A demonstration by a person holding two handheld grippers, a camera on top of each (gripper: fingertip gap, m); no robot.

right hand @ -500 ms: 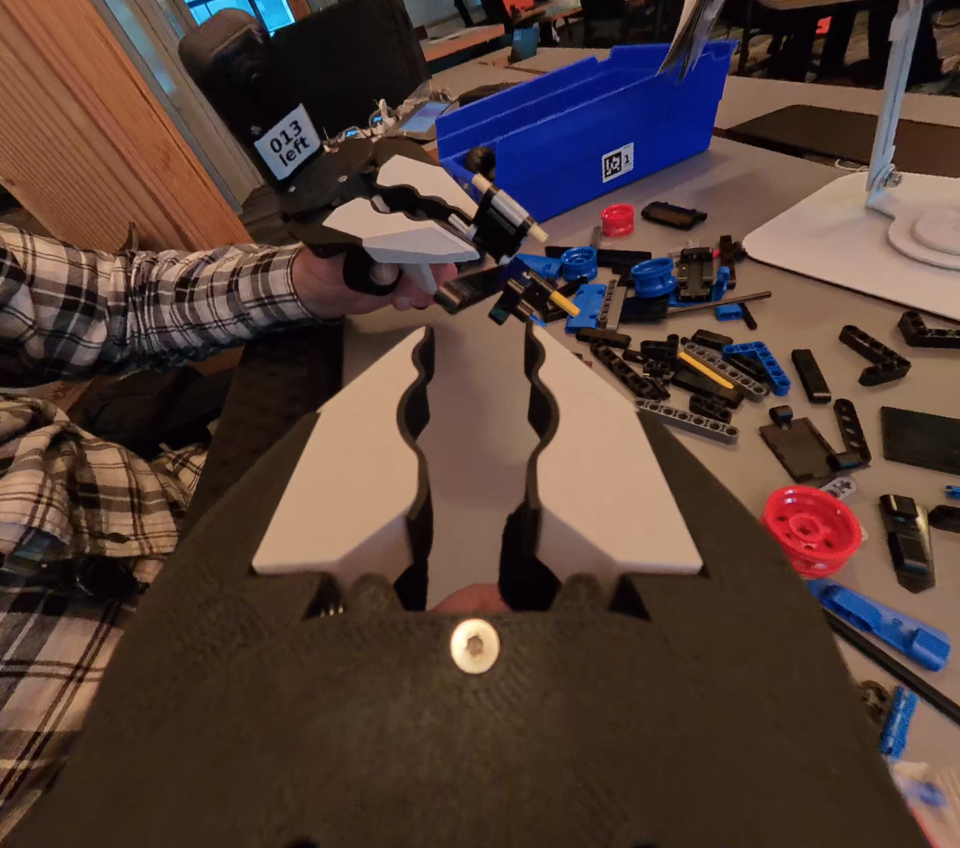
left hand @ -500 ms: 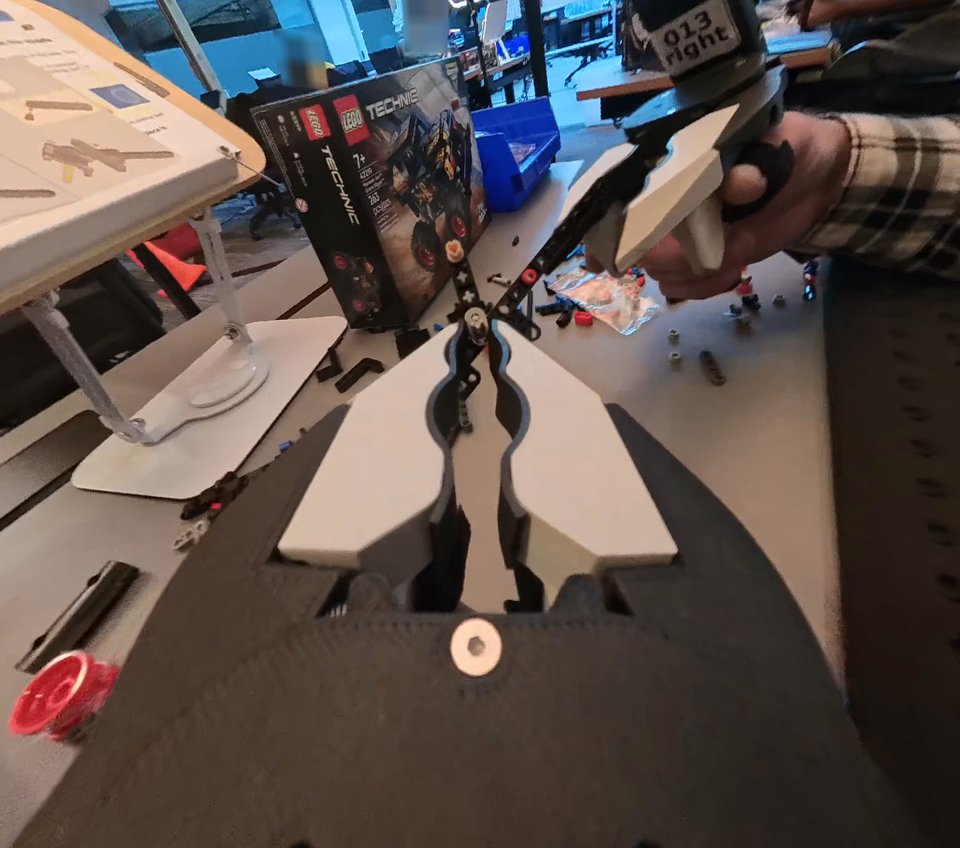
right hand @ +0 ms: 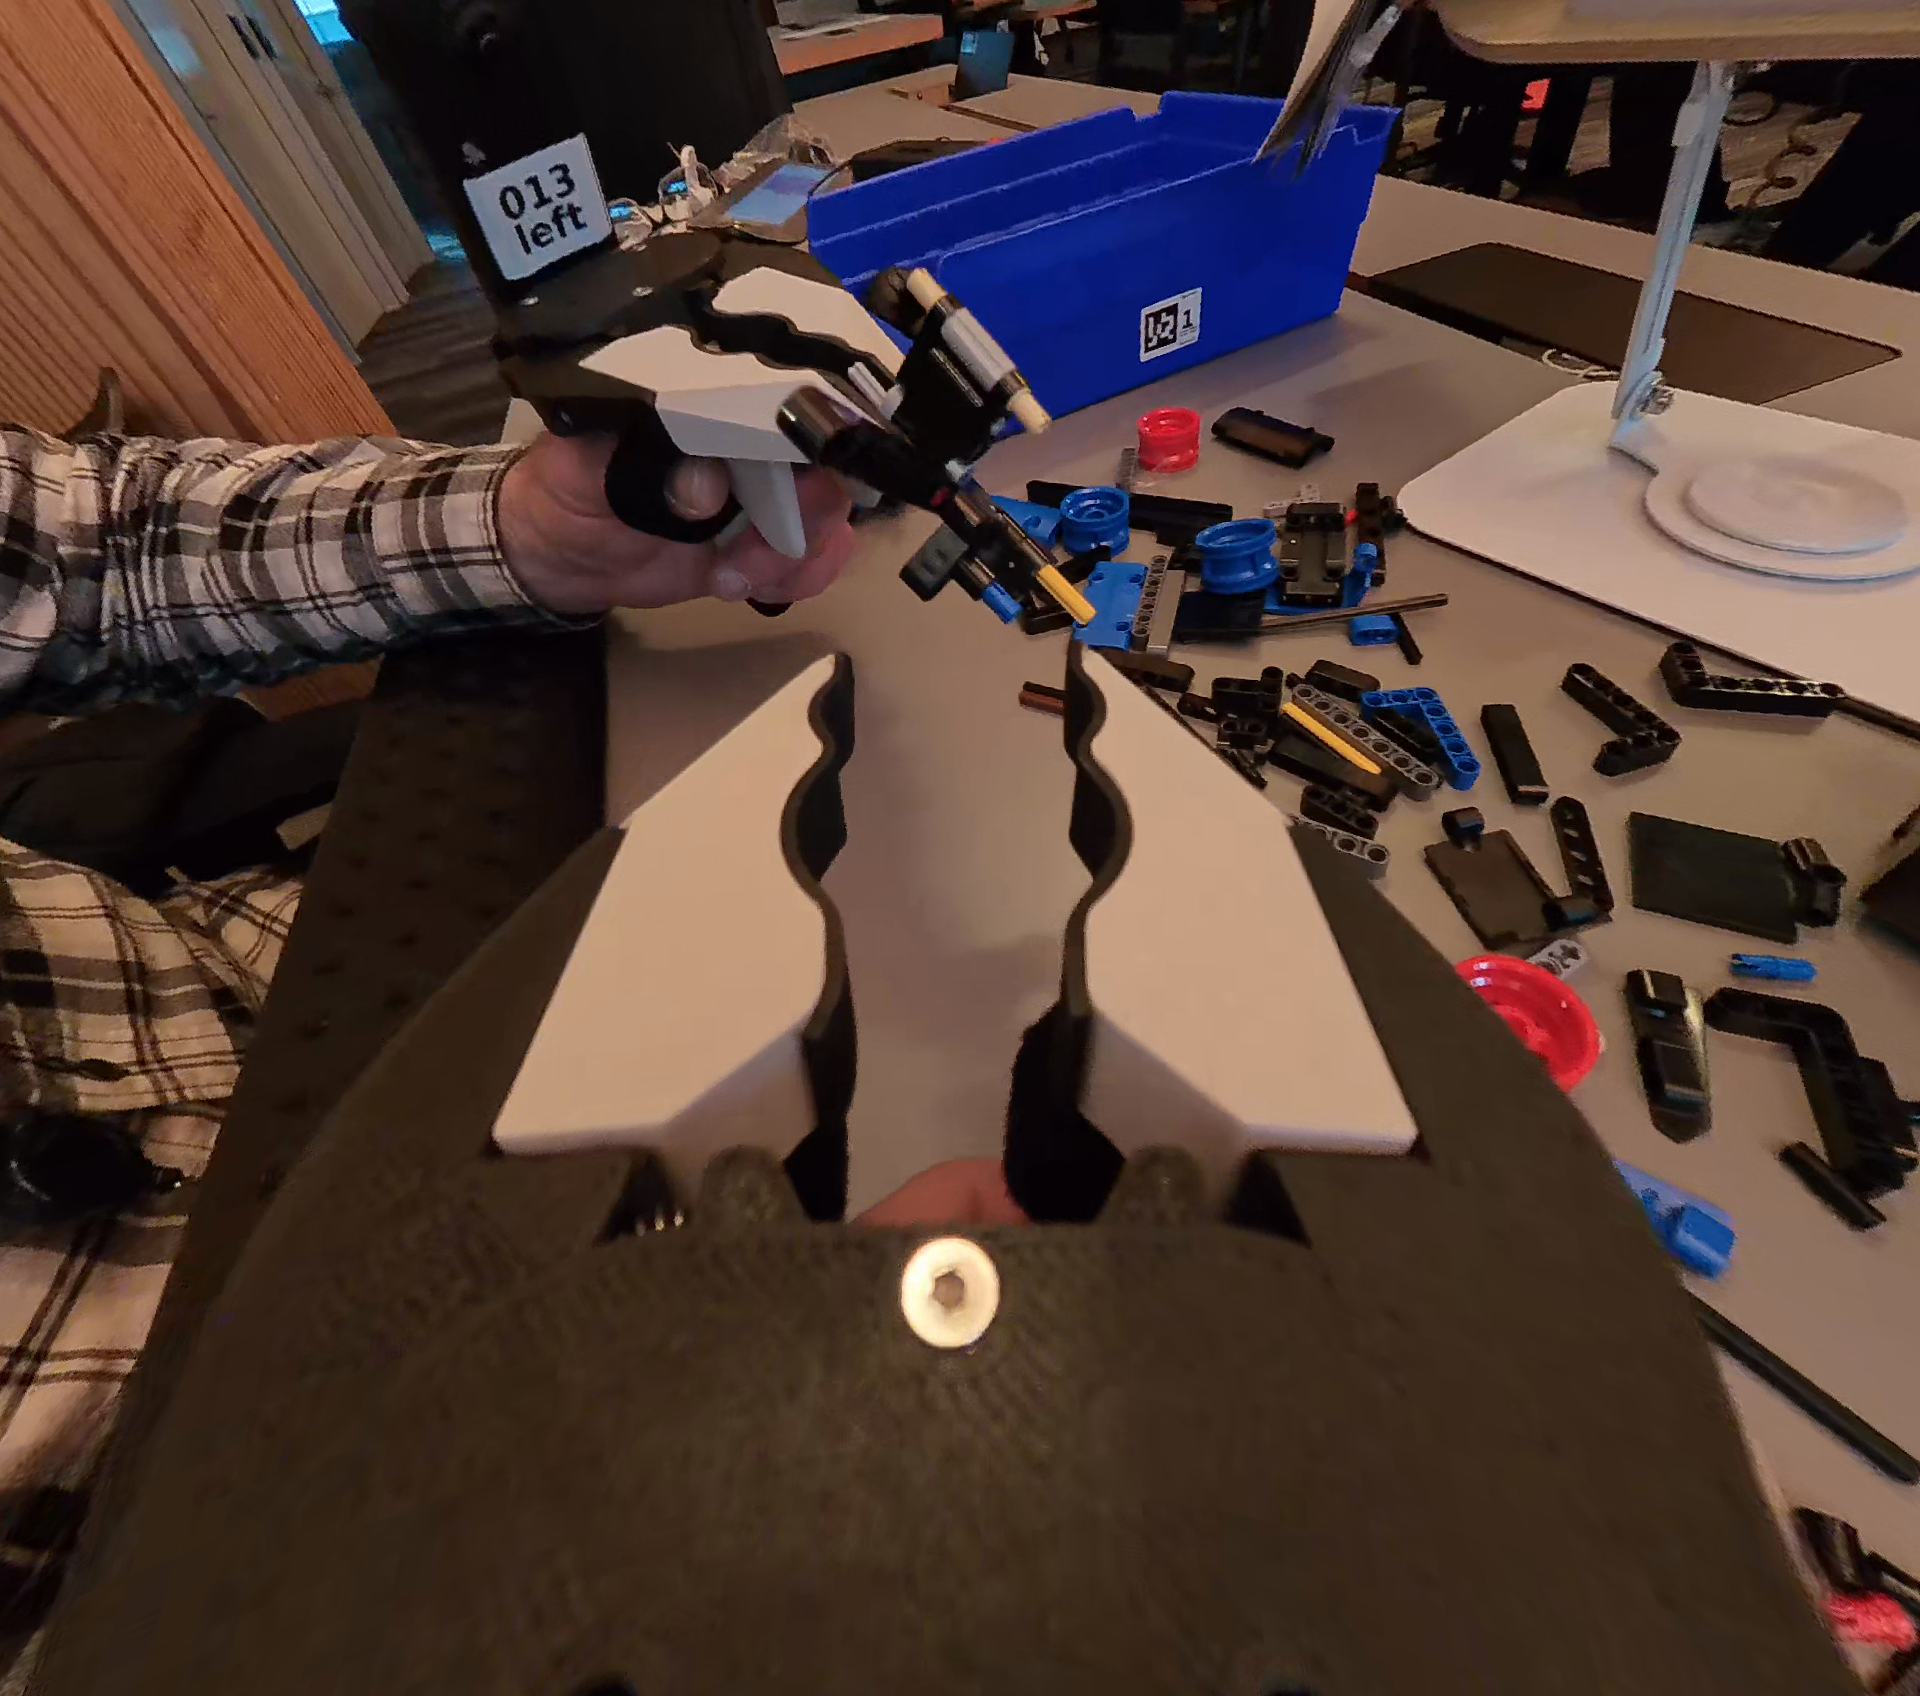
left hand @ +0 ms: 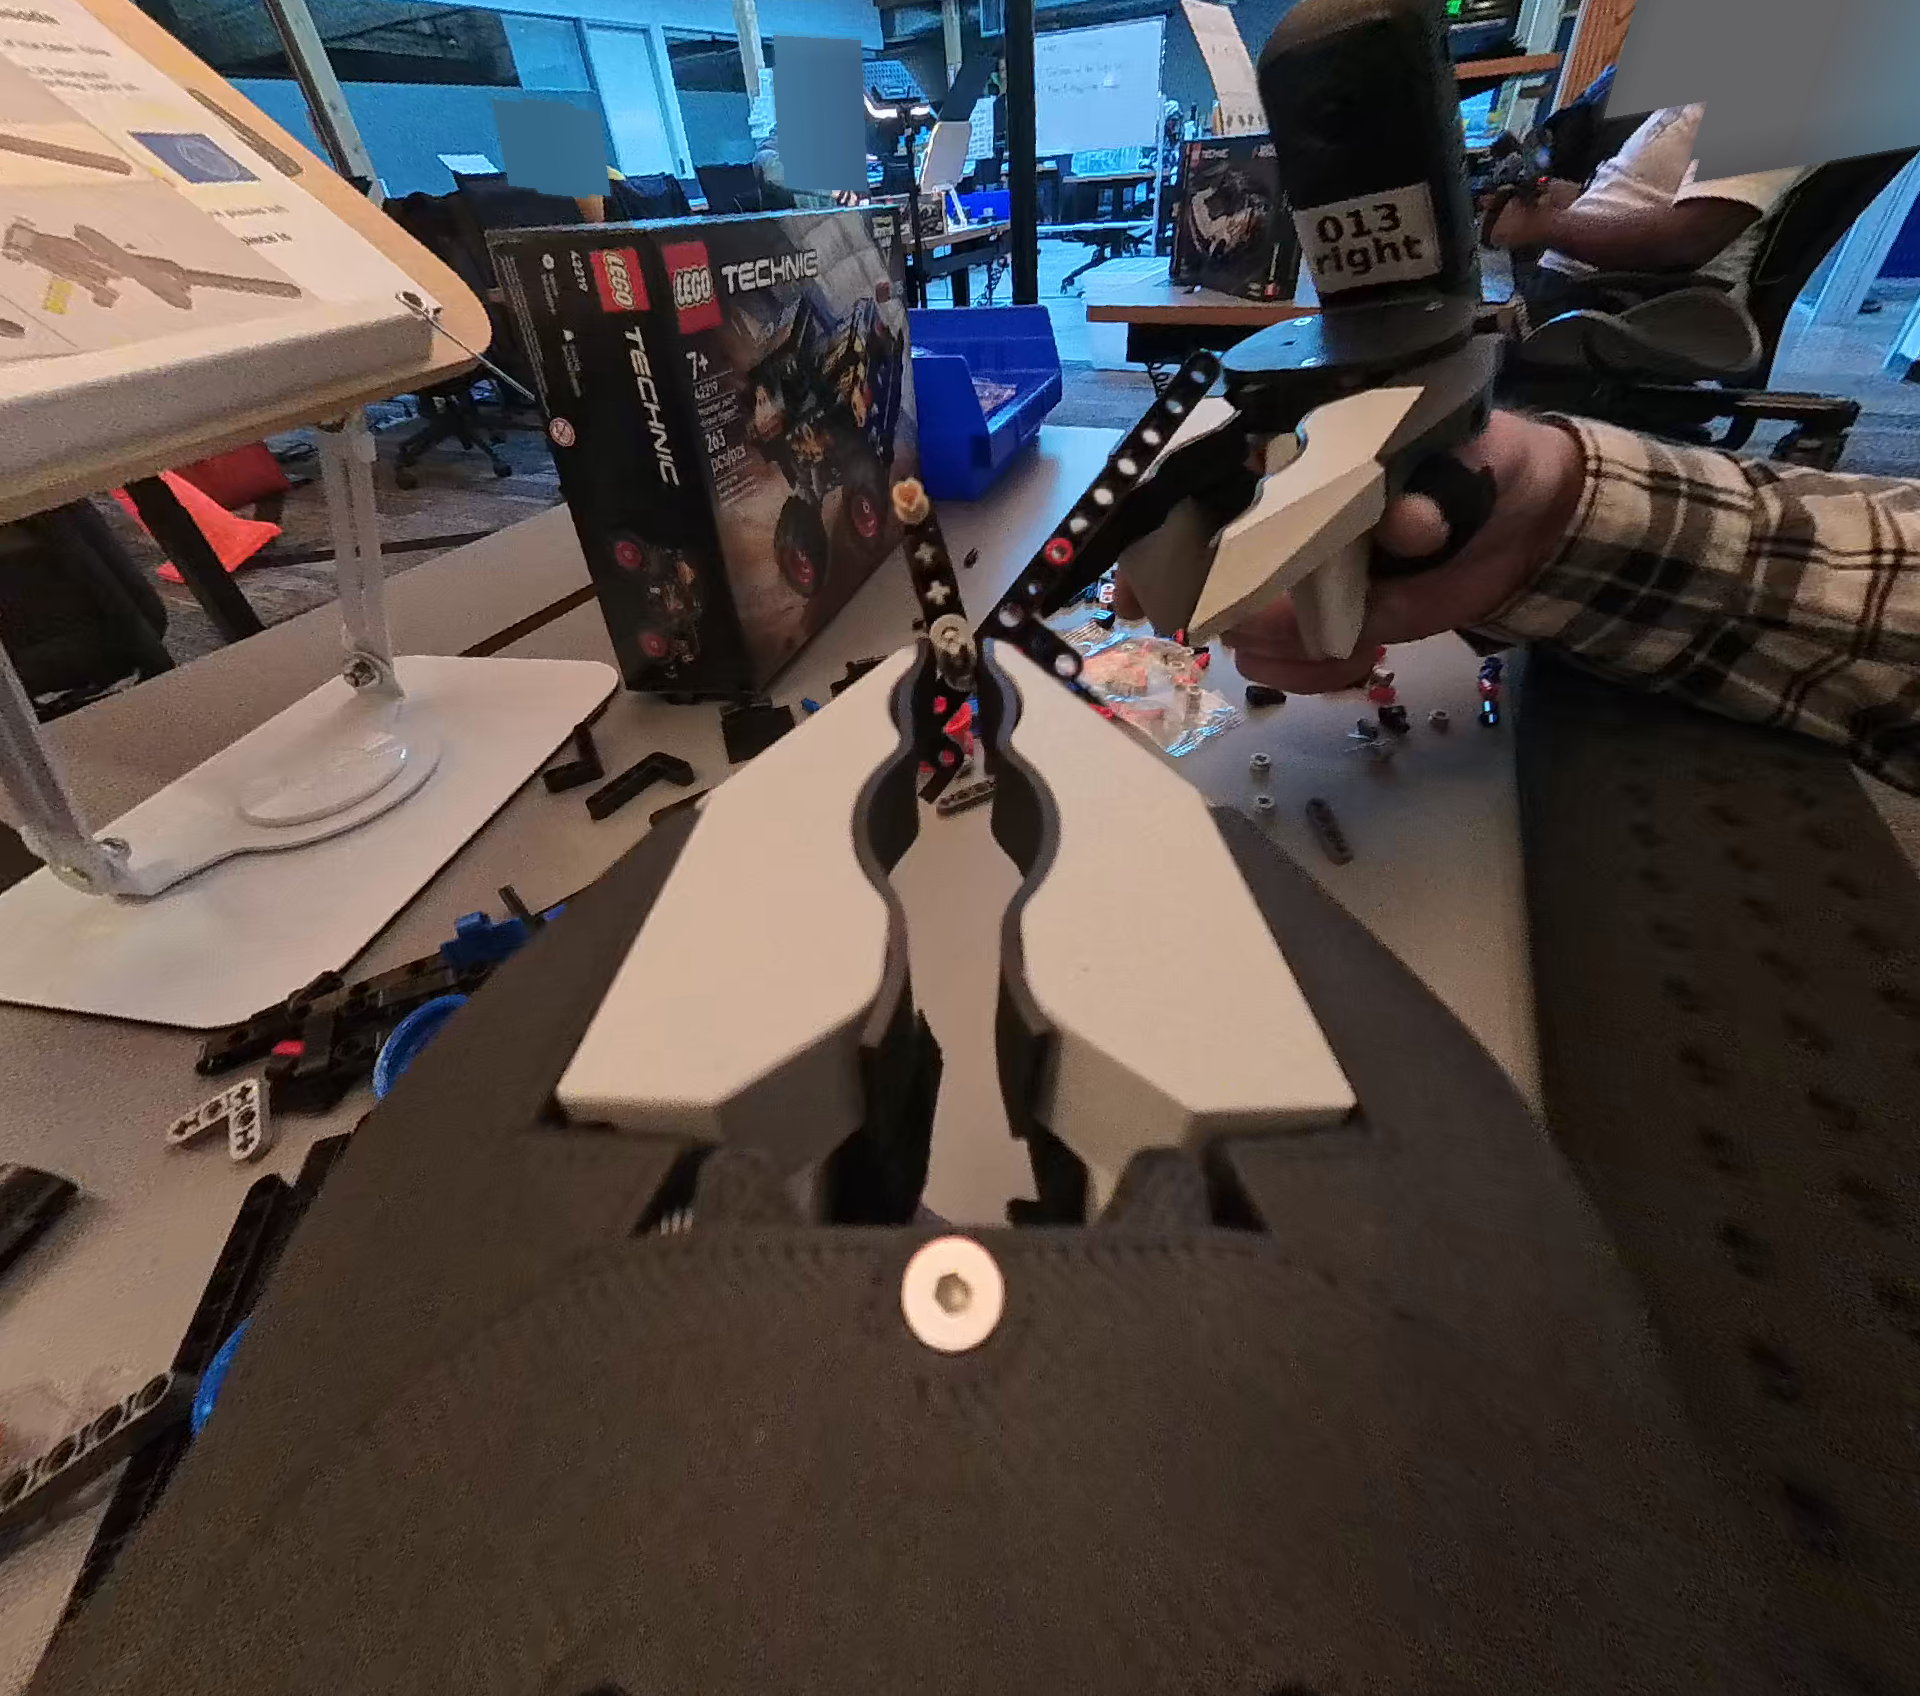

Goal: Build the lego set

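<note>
The black lego assembly of beams and pins [left hand: 940,670] is clamped at the tips of the left gripper [left hand: 954,680], above the grey table [right hand: 1558,649]. The right gripper [right hand: 956,670] stands wide, empty in its own view; a squeeze is advised only once the long beam [left hand: 1101,503] is seated.

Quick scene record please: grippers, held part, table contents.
left gripper: shut on black lego beam assembly with a tan axle, held off the table
right gripper: open, empty, pointing towards the assembly
loose black and blue lego pieces: scattered on grey table
red plastic wheel hubs: one beside the right gripper, one near blue plastic bin
dark cardboard lego box: upright, behind the left gripper
open instruction booklet on white stand: raised above the table
</note>
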